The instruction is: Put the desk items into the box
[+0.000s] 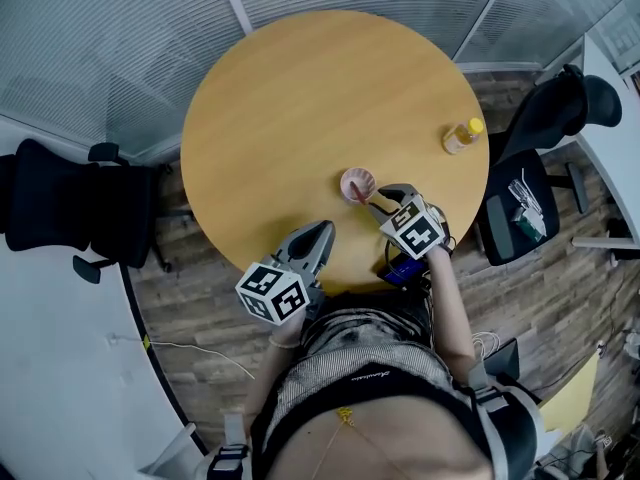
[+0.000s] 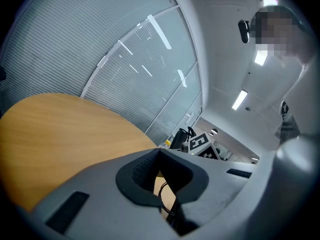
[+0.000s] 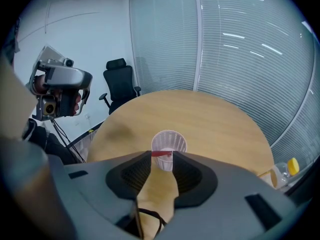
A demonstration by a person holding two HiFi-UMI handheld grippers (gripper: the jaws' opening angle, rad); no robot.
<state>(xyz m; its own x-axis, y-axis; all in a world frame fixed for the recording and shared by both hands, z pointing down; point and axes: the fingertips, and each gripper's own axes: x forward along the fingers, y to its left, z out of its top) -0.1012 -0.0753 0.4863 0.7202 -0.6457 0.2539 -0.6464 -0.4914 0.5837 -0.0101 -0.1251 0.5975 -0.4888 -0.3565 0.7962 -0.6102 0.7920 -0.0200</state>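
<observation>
A clear plastic cup (image 1: pixel 357 183) stands on the round wooden table (image 1: pixel 300 88), towards its near edge. A short red thing (image 1: pixel 359 193) lies at its near rim. My right gripper (image 1: pixel 378 196) points down at the cup from the near right. In the right gripper view the cup (image 3: pixel 169 143) sits just past the tips, and the right gripper (image 3: pixel 162 156) is open, the red thing (image 3: pixel 162 154) showing across the gap. My left gripper (image 1: pixel 322 233) rests at the table's front edge, holding nothing. In its own view my left gripper (image 2: pixel 159 151) has its tips together.
A bottle with a yellow cap (image 1: pixel 462 136) stands at the table's right edge. Black office chairs stand left (image 1: pixel 60 208) and right (image 1: pixel 545 148) of the table. A blue thing (image 1: pixel 405 268) with cables hangs below the table edge by my right hand. Glass walls with blinds lie beyond.
</observation>
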